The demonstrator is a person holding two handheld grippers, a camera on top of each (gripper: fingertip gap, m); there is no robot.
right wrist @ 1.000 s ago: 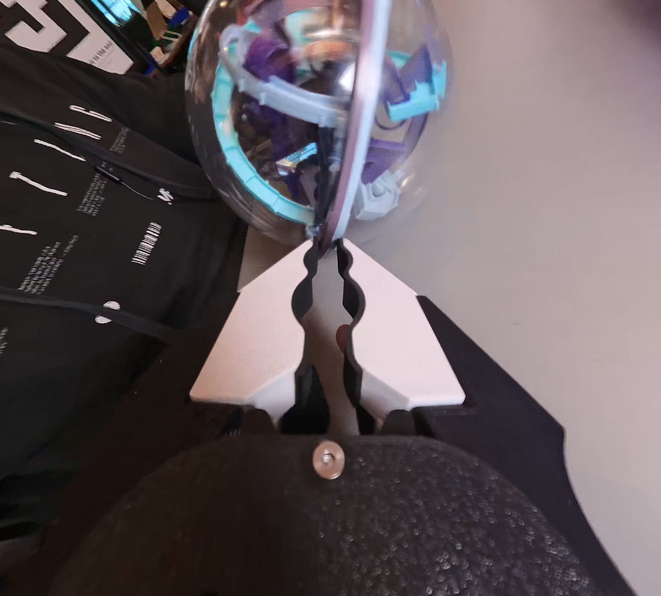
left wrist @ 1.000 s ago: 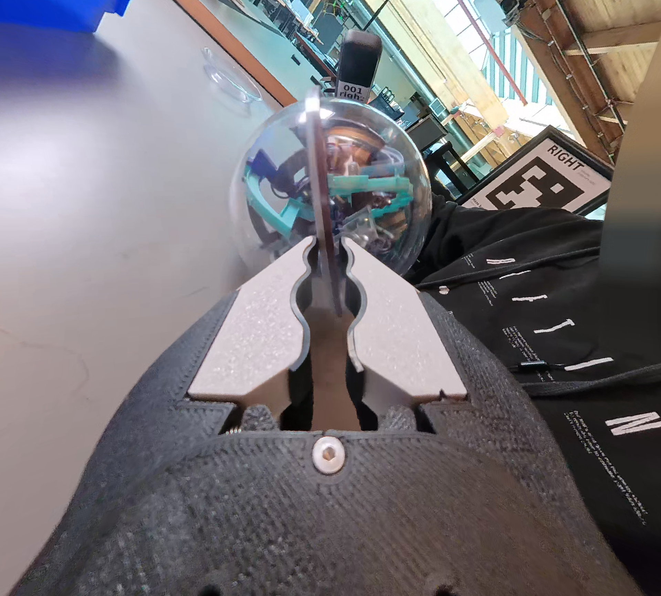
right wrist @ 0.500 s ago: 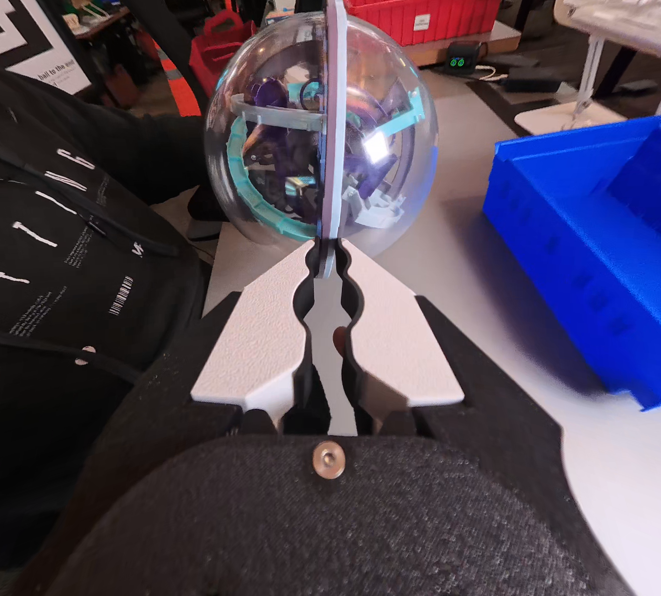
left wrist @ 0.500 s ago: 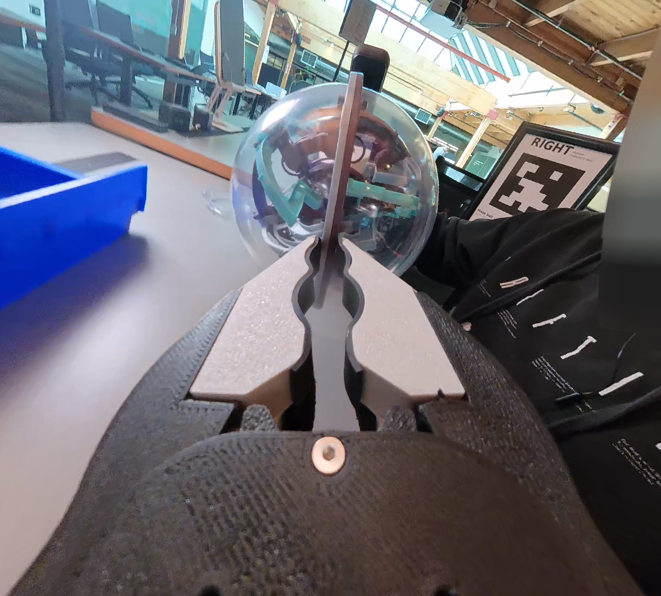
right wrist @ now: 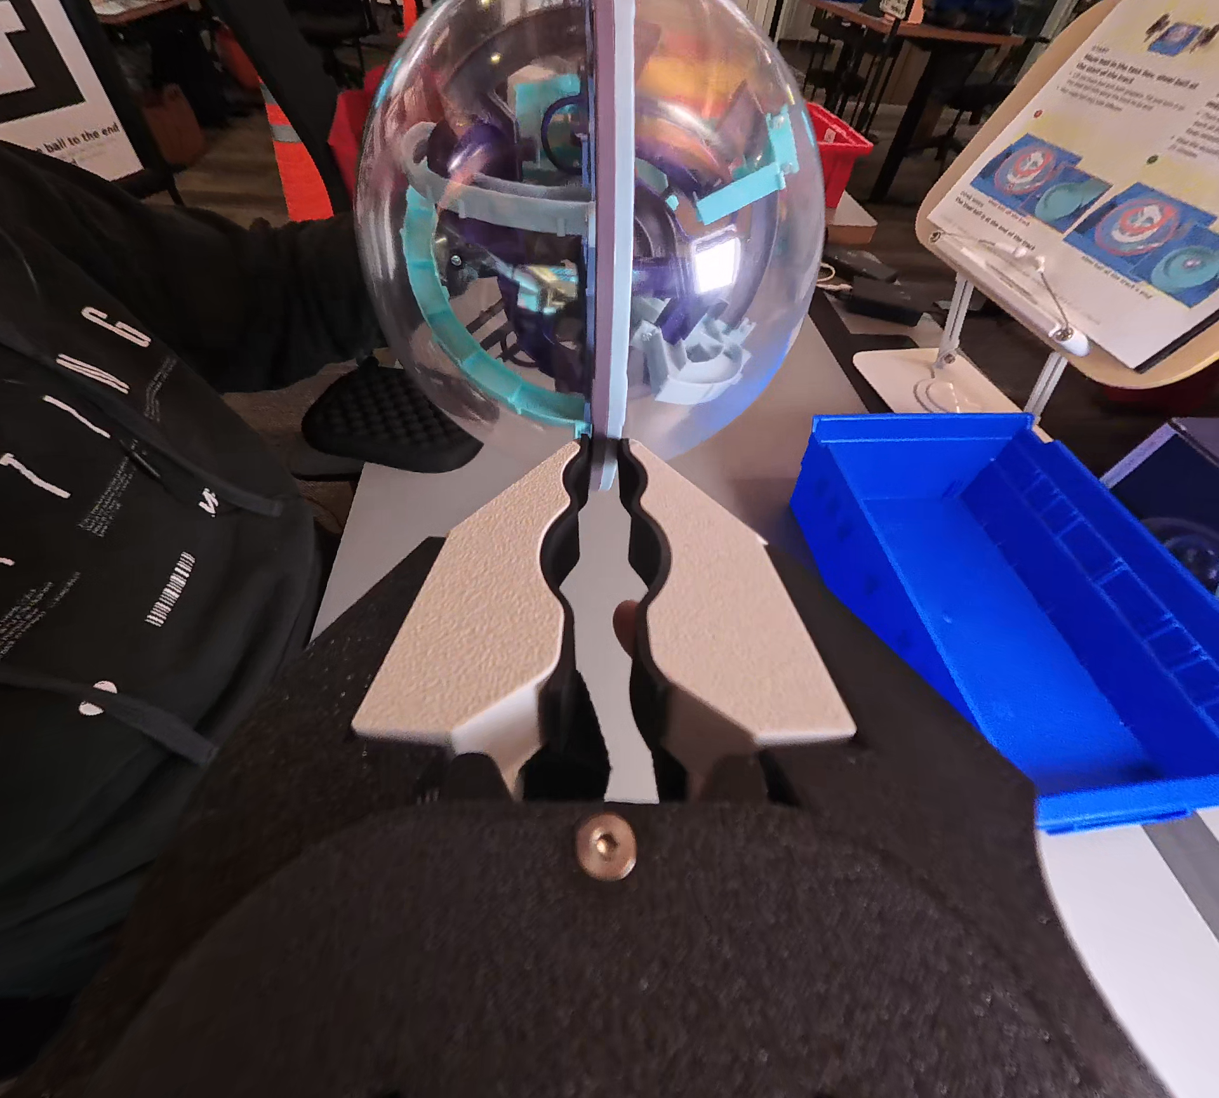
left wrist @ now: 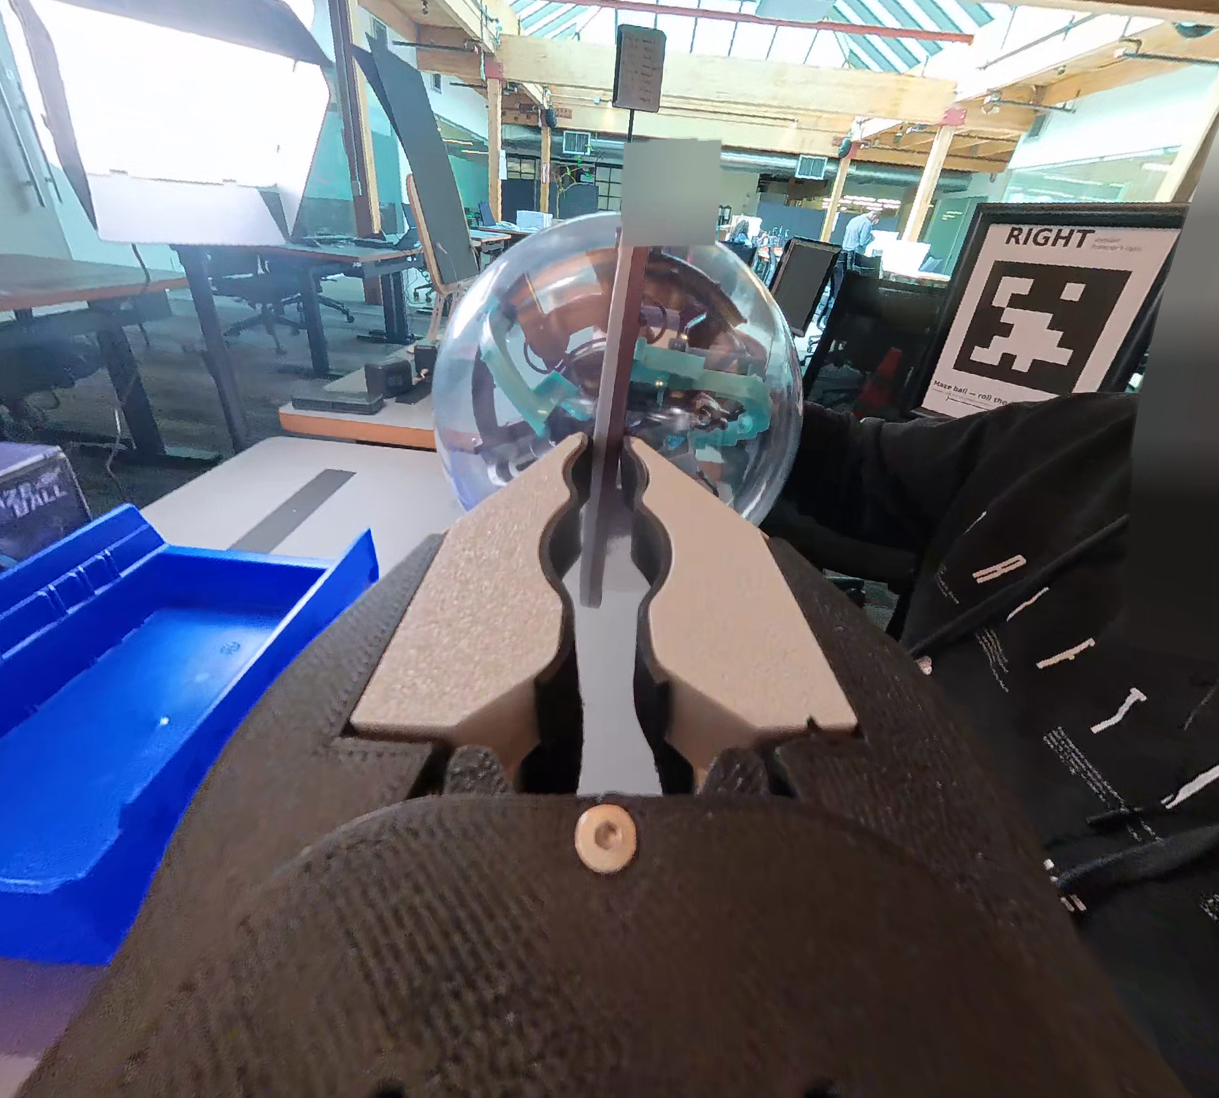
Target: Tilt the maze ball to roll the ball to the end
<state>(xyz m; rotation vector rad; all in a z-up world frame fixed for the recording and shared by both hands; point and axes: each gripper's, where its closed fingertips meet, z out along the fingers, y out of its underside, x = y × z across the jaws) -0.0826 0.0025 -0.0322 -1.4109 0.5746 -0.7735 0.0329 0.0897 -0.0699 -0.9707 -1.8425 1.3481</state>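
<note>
— Since half a second ago both views have levelled out further: the blue bin [left wrist: 152,690] now shows its open inside at the near left of the left wrist view, where before only a corner of it showed. Where is the maze ball?

— Held up off the white table [right wrist: 1154,934], between the two grippers. The maze ball [left wrist: 617,367] is a clear sphere with teal, grey and purple tracks inside and a flat ring [right wrist: 610,222] running round its middle, standing upright in both views.

— And the left gripper [left wrist: 603,460]?

— Clenched on the ring. Its grey fingers [left wrist: 488,591] close on the ring's near edge, which reaches well down into the gap between them.

— Same for the right gripper [right wrist: 601,446]?

— Yes, grasping the ring from the opposite side, but only at the tips of its fingers [right wrist: 712,598]; the ring barely enters the gap. The bin [right wrist: 1029,598] lies on the table to its right, close by but apart from the sphere.

— Can you see the small ball inside?

— No, I cannot tell where it is among the tracks and reflections.

— Anything else nearby?

— A person's black sleeve [left wrist: 956,473] with white print lies at the right in the left wrist view, a framed marker board [left wrist: 1049,308] stands behind it, and an instruction sheet on a stand [right wrist: 1082,176] is at the far right in the right wrist view.
</note>
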